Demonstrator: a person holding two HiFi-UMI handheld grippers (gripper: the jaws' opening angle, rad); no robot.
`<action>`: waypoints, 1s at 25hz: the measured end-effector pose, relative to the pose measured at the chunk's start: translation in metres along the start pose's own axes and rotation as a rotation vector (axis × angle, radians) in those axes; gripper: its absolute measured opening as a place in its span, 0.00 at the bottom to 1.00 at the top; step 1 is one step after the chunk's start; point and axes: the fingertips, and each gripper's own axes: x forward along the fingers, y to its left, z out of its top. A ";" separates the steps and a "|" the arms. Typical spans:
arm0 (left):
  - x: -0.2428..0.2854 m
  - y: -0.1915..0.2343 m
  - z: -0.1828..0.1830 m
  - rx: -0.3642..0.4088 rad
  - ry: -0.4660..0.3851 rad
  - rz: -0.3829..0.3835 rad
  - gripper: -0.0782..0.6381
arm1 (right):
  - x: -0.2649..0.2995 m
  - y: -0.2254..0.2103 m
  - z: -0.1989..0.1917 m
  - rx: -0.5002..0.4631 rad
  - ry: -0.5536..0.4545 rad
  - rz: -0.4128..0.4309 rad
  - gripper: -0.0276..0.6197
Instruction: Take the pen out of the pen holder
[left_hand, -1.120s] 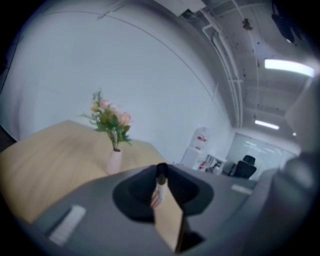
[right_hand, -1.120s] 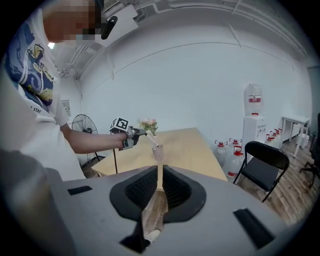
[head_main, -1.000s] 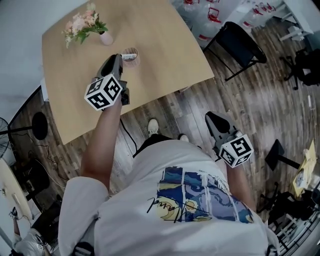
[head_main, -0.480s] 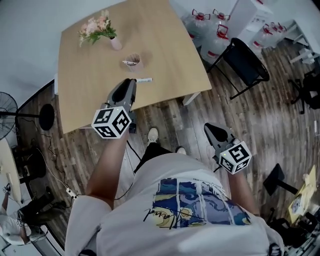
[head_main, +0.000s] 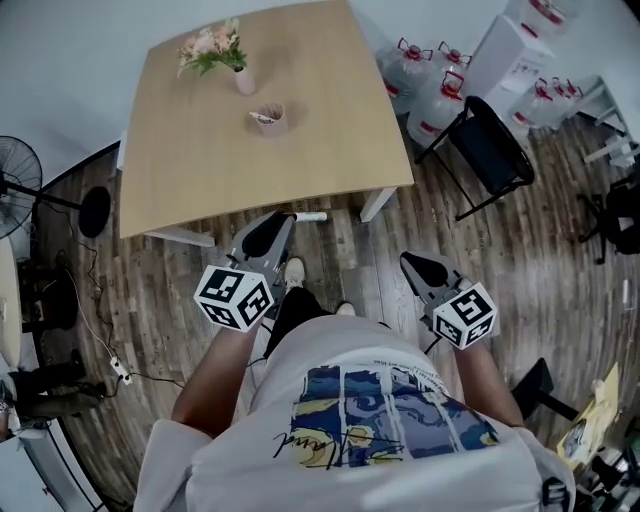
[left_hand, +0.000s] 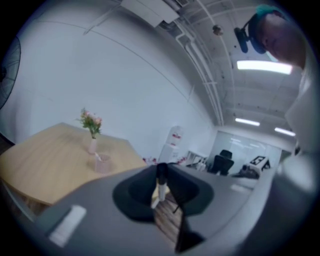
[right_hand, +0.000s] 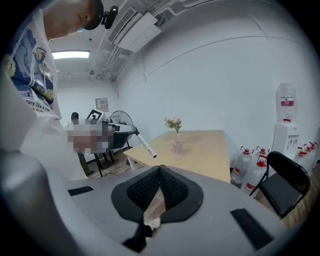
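Pinching pen (head_main: 310, 216) in left gripper (head_main: 284, 220) fingers, right gripper (head_main: 409, 261) fingers closed, empty; risking slip from narrow off-centre hold.

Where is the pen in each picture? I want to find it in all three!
Head view: pen pokes sideways from the left hand-held gripper, just above centre.
Left gripper view: pen stands clamped between the jaws, low centre.
Right gripper view: pen slants, left of centre.
Shared landmark: pink flowers.
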 end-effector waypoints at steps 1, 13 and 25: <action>-0.004 -0.007 -0.005 0.005 0.012 -0.006 0.21 | -0.002 0.002 -0.001 -0.003 0.001 0.005 0.05; -0.027 -0.059 -0.051 0.013 0.111 -0.068 0.21 | -0.027 0.017 -0.002 -0.016 -0.030 0.039 0.05; -0.031 -0.081 -0.068 0.060 0.135 -0.100 0.21 | -0.032 0.023 -0.013 -0.021 -0.027 0.046 0.05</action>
